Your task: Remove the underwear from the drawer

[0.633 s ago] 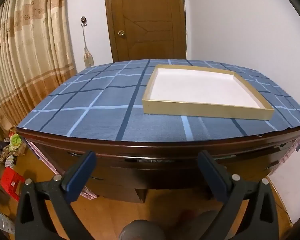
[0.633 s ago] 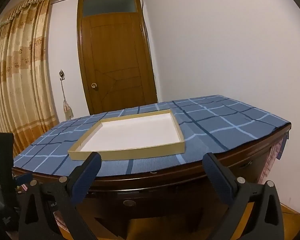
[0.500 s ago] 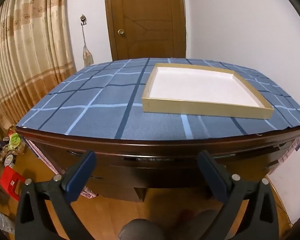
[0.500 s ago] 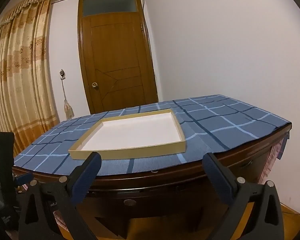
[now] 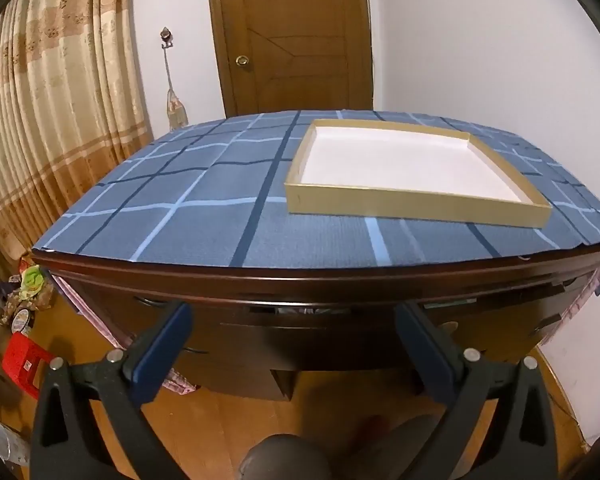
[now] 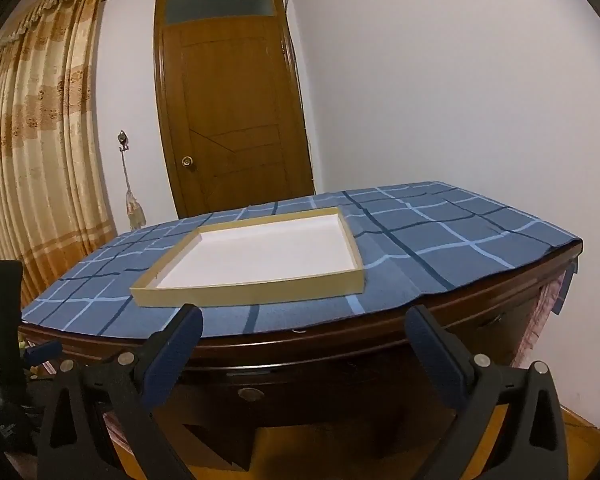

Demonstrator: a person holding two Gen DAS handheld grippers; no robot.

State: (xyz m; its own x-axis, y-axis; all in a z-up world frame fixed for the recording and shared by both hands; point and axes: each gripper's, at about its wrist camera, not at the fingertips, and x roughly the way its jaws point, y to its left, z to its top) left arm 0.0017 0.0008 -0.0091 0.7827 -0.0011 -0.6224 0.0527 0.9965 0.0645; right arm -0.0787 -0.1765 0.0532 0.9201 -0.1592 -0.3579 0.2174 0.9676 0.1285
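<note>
Checked blue cloth over one dark desk, one shallow tray beyond both claws, left claw and right claw spread wide, holding nothing

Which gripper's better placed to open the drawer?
Left, probably. The left gripper is open and frames the middle drawer, which stands slightly ajar. The right gripper, also open, aims higher, at the desk edge.

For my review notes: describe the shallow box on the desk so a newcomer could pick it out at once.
Start at the dark wooden desk covered with a blue checked cloth, in front of the brown door. On the cloth lies a shallow tray, square and open-topped. Its tan cardboard walls and plain white, empty inside set it apart from the blue grid around it.
</note>
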